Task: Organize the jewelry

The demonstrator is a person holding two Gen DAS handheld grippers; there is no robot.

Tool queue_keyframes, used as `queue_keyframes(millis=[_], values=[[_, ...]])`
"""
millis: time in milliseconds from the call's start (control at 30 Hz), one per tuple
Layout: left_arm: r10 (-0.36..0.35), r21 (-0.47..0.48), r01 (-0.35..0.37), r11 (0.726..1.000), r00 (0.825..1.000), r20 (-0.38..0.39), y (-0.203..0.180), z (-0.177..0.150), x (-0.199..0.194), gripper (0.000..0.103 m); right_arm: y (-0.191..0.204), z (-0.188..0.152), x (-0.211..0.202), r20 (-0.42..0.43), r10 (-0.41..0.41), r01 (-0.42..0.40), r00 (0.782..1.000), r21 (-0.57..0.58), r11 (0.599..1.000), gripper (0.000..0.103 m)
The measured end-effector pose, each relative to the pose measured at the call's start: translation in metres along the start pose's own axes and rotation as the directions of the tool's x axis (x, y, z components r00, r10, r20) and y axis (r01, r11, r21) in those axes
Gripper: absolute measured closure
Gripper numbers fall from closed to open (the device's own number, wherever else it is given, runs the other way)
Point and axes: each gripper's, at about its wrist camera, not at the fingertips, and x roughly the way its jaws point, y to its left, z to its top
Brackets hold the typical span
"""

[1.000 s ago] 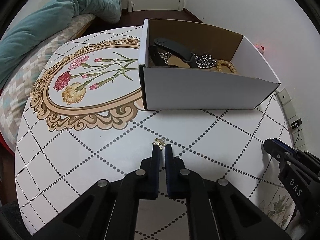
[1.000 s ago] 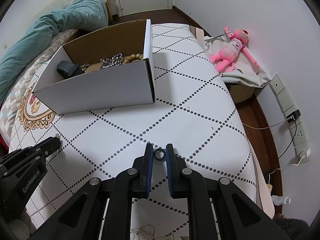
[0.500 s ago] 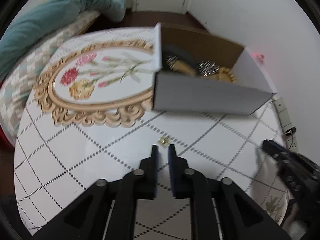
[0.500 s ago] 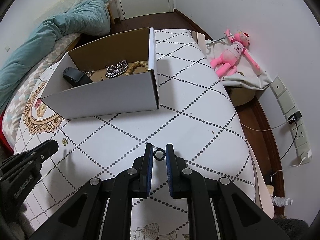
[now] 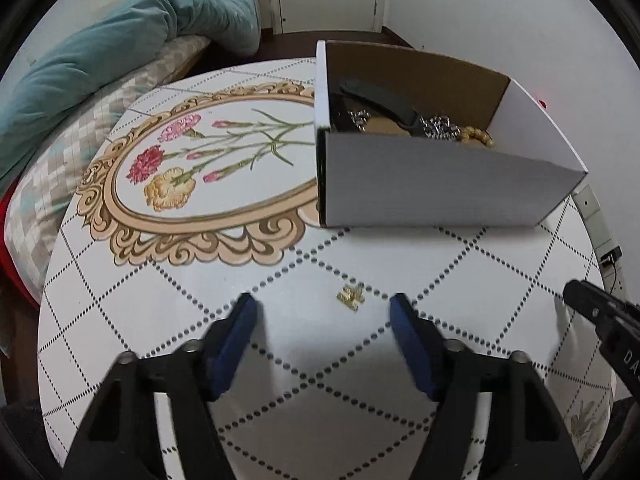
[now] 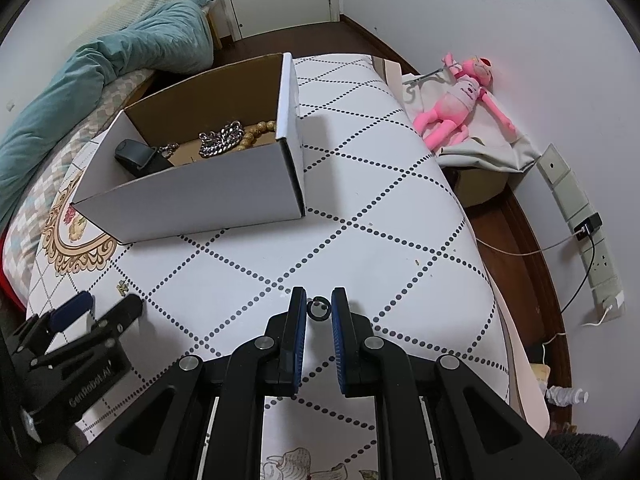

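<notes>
In the left wrist view, the small gold earring (image 5: 351, 297) is seen on the table (image 5: 280, 420), lower centre, just ahead of the opening left gripper (image 5: 322, 312), right of its midline. A dark ring (image 6: 319, 309) is clamped by the right gripper (image 6: 319, 300).

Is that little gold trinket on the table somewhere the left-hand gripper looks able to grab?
Probably yes. The gold trinket lies loose on the table just ahead of the left gripper, whose jaws are opening with nothing between them. Nothing blocks the way.
</notes>
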Motion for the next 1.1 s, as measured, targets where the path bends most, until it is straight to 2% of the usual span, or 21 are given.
queue_keyframes(millis=[33,67,100,467,667,933,1100], values=[[-0.002,0.005,0.002,1.000,1.000,0.014,0.000,0.001,-0.002,0.068,0.000,0.000,0.000,-0.001,-0.001,0.001,1.000,0.001,1.000,0.090],[-0.005,0.010,0.005,1.000,1.000,0.016,0.001,0.003,-0.002,0.090,-0.001,0.000,0.001,-0.001,-0.002,0.002,1.000,0.001,1.000,0.090],[-0.010,0.018,0.010,1.000,1.000,0.013,0.000,0.004,-0.003,0.094,0.000,0.000,0.001,-0.001,-0.004,0.004,1.000,0.000,1.000,0.090],[-0.058,0.014,0.057,0.998,0.998,0.006,-0.005,-0.003,-0.012,0.094,0.008,0.005,-0.008,0.020,0.004,-0.003,1.000,-0.018,1.000,0.090],[-0.090,0.033,0.088,0.996,0.995,0.044,-0.013,0.000,-0.037,0.094,0.012,0.008,-0.021,0.044,0.019,-0.017,0.999,-0.029,0.999,0.090],[-0.141,0.046,0.136,0.990,0.982,0.123,-0.021,0.032,-0.086,0.094,0.019,0.031,-0.061,0.114,0.068,-0.063,0.991,-0.042,0.997,0.090],[-0.169,0.027,0.167,0.986,0.979,0.116,-0.018,0.064,-0.093,0.094,0.024,0.063,-0.086,0.159,0.089,-0.082,0.983,-0.050,0.995,0.090]])
